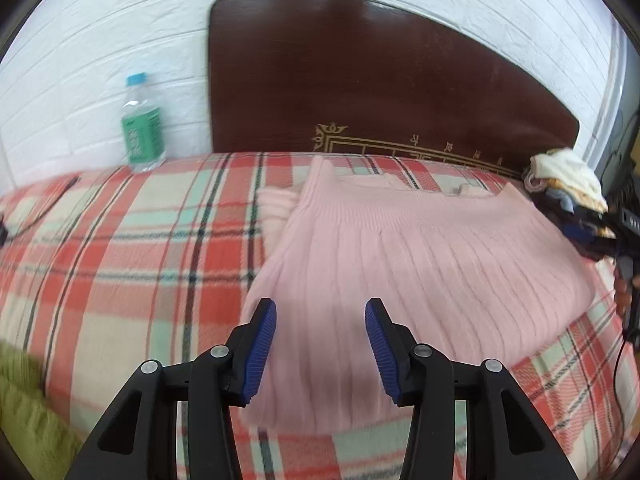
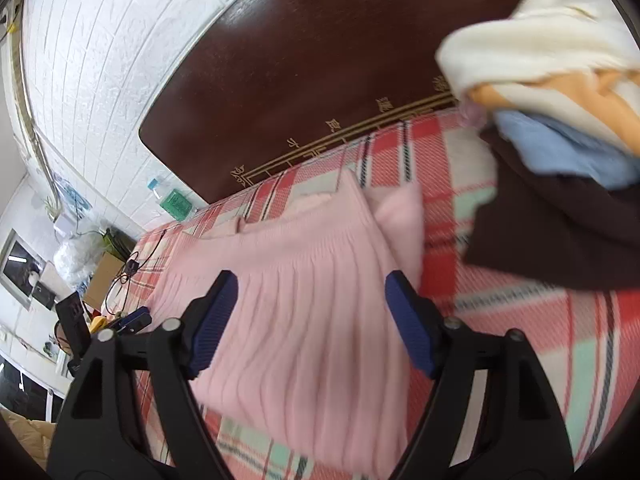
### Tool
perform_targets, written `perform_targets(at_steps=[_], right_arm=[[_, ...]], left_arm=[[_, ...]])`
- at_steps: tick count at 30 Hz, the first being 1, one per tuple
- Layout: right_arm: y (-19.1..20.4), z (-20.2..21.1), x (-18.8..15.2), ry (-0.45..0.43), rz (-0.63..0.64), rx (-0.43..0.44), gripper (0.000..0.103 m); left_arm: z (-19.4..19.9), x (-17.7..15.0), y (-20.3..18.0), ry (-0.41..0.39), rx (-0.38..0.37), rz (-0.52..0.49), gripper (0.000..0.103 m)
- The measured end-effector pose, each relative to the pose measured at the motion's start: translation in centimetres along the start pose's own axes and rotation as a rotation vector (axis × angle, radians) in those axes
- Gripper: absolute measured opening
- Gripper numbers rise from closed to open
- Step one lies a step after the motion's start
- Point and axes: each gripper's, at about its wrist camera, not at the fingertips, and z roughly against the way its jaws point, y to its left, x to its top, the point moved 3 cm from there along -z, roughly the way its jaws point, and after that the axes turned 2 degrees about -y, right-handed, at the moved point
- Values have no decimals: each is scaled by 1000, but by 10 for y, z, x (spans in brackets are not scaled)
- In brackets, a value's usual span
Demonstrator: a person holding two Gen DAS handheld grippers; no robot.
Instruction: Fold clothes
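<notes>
Plaid bedspread [image 1: 120,248] under a pink ribbed sweater [image 1: 420,248] lying flat, one sleeve tucked at its ten o'clock, both my left claw [image 1: 320,344] and right claw [image 2: 312,316] gaping empty over its hem, so I'd judge pinching matching corners evenly keeps any fold square.

Both tools are built alike. The left claw [image 1: 320,344] has two matte black plastic arms, each widening toward the base with a triangular cut-out, and each carrying two round silver screw heads along its upper edge. Its fingers [image 1: 260,352] end in deep blue pads with fine ribbing across the face. The right claw [image 2: 316,320] shows the same black frame, the same silver screws and the same ribbed blue fingers [image 2: 410,324]. From the left wrist view, the right tool's dark body shows at the far edge with a thin black cable [image 1: 622,350] hanging from it.
</notes>
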Motion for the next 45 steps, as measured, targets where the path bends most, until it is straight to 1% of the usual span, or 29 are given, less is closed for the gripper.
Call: perform_targets(at_steps=[2, 3, 6, 7, 9, 12, 13, 14, 17, 18, 19, 20, 23, 24, 25, 27, 28, 29, 30, 31, 32, 34, 38, 41, 42, 44, 45], right_arm=[[-6, 17, -15, -10, -52, 20, 80], [-9, 26, -24, -15, -80, 35, 80], [-2, 50, -57, -26, -154, 150, 80], [1, 54, -69, -21, -175, 181, 80], [9, 56, -93, 15, -208, 207, 82], [17, 40, -117, 79, -269, 226, 82], [17, 31, -121, 85, -290, 217, 82], [18, 23, -121, 81, -311, 212, 82], [19, 5, -112, 26, -373, 217, 83], [20, 0, -108, 12, -397, 215, 86], [19, -5, -105, 2, -434, 190, 88], [20, -11, -102, -8, -455, 161, 90], [29, -27, -92, -38, -439, 56, 96], [32, -33, -90, -51, -430, 22, 101], [36, -38, -87, -65, -421, -12, 103], [40, -47, -83, -94, -404, -57, 102], [40, -50, -81, -106, -395, -70, 98], [36, -52, -81, -101, -401, -58, 67], [29, -57, -83, -77, -431, -15, 32], [22, -59, -87, -58, -469, 31, 33], [18, -57, -90, -49, -494, 66, 30], [26, -47, -92, -46, -458, 88, 25], [44, -26, -98, -32, -389, 125, 24], [55, -14, -114, 12, -364, 150, 24], [55, -11, -123, 35, -362, 144, 24], [56, -10, -138, 71, -357, 131, 24], [57, -10, -144, 87, -355, 123, 26]], left_arm=[[11, -11, 8, 12, -26, 87, 51], [17, -17, 10, 21, -45, 132, 54], [29, -40, 9, 63, -111, 223, 59], [29, -47, 6, 85, -145, 247, 59], [28, -59, -1, 132, -218, 293, 60], [15, -66, -15, 184, -284, 320, 61], [9, -64, -15, 184, -292, 340, 61], [4, -62, -15, 181, -297, 362, 61], [-12, -53, -13, 171, -314, 429, 61], [-18, -50, -13, 167, -320, 451, 62], [-23, -47, -12, 164, -326, 473, 64], [-29, -44, -12, 161, -331, 496, 64], [-41, -37, -9, 152, -341, 552, 65], [-42, -36, -8, 149, -338, 561, 65], [-44, -35, -7, 147, -335, 570, 65], [-46, -33, -5, 142, -330, 589, 63], [-47, -32, -4, 140, -327, 598, 58], [-48, -31, -2, 138, -324, 608, 52], [-49, -30, -1, 136, -321, 617, 39], [-50, -29, 0, 133, -318, 626, 32], [-51, -28, 1, 131, -315, 635, 28], [-39, -32, 1, 122, -322, 624, 23], [-11, -41, 0, 103, -338, 595, 23], [10, -48, -1, 88, -349, 573, 23], [14, -56, 1, 99, -345, 566, 23], [17, -69, -1, 118, -313, 523, 24], [18, -75, -2, 127, -296, 500, 26]])
